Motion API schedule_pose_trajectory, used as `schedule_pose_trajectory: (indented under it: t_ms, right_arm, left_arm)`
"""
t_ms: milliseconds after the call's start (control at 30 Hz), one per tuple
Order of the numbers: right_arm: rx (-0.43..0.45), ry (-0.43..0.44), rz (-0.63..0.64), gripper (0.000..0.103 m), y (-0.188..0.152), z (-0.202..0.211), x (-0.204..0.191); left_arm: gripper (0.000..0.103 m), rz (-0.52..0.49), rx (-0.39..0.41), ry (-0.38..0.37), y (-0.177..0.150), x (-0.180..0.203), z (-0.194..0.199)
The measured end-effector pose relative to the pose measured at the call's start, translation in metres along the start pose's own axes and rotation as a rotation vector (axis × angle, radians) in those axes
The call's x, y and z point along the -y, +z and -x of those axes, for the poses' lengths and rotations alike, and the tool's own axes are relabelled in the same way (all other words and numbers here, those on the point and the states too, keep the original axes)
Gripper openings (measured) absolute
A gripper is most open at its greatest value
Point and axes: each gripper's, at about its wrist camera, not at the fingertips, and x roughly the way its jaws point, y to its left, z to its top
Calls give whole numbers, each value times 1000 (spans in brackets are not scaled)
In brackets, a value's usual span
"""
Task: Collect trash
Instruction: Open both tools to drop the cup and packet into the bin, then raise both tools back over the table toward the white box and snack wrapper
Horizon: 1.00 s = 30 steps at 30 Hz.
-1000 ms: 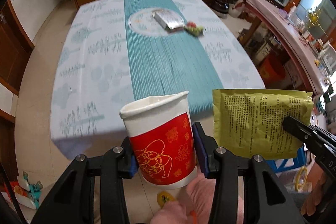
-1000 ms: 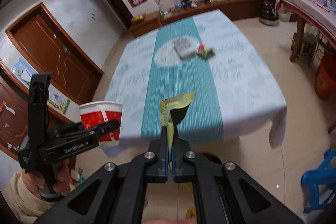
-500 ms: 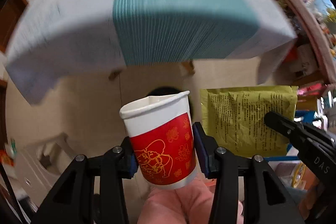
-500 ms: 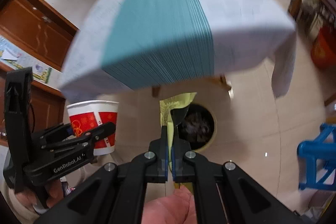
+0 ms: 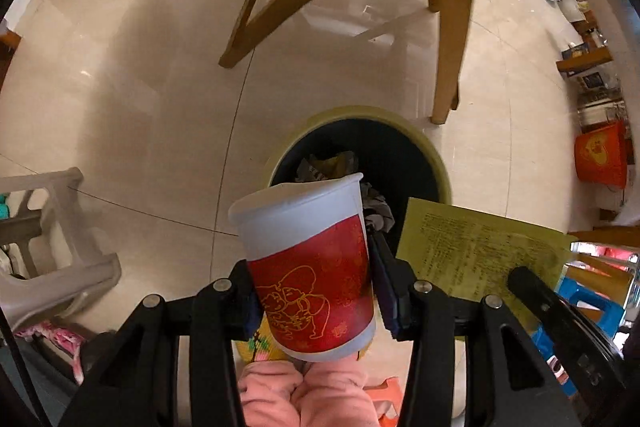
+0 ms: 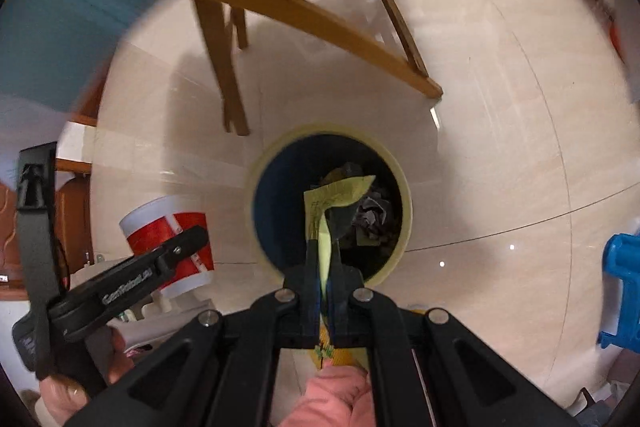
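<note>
Two pieces of trash are in hand, both above the floor near the round bin with a pale yellow rim and dark blue inside, which stands beside the wooden table legs and already holds crumpled paper and wrappers. The left gripper is clamped across the red band of a white paper cup with a gold figure print; the cup stands nearly upright, tilted a little, its rim seen in front of the near left part of the bin's mouth. The right gripper has its fingers pressed together on the lower edge of a flat yellow-green printed paper packet, whose free top curls over and hangs in line with the bin opening.

The step in hand looks like the drop. To do it well, each piece should be centred over the dark opening before the fingers part. From the right wrist view the packet seems well lined up, so it probably goes first; being light and flat, it may flutter or catch on the rim, so it is best lowered close to the mouth, with the fingers opened fully. The cup looks off to the bin's left side, so it likely needs to travel toward the centre, then tip mouth-down or fall straight. Whether the cup holds any liquid cannot be told, so a slow tilt is safer. The two grippers should stay apart so one does not knock the other.
</note>
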Motion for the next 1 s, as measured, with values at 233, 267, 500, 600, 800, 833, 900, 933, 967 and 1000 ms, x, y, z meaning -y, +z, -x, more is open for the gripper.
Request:
schedule_pose_trajectory:
  t_ms: [233, 267, 500, 600, 800, 833, 900, 933, 967, 1000]
  right_arm:
    - [-58, 35, -13, 5, 14, -61, 5]
    - [-68, 43, -14, 5, 15, -65, 4]
    - [-120, 36, -16, 39, 21, -85, 5]
    - [-109, 31, -9, 45, 21, -85, 6]
    - [-90, 12, 15, 45, 21, -80, 6]
    - [-86, 7, 22, 45, 20, -78, 5]
    - [-78, 2, 26, 45, 18, -73, 4]
    - [-73, 0, 27, 45, 16, -70, 4]
    - [-68, 0, 27, 45, 15, -67, 4]
    - [-63, -2, 27, 45, 13, -62, 4]
  left_arm:
    - [46, 15, 0, 8, 11, -1, -40]
    - [47, 18, -2, 8, 12, -2, -44]
    - [86, 35, 11, 27, 15, -6, -52]
    - [88, 18, 16, 41, 13, -5, -52]
    - [88, 39, 21, 63, 8, -11, -45]
    - [88, 49, 23, 64, 8, -12, -43]
    - [88, 67, 36, 64, 7, -15, -34]
    - [88, 73, 43, 64, 7, -17, -29]
    - [88, 78, 47, 65, 6, -19, -25]
    - [88, 79, 52, 65, 5, -20, -19]
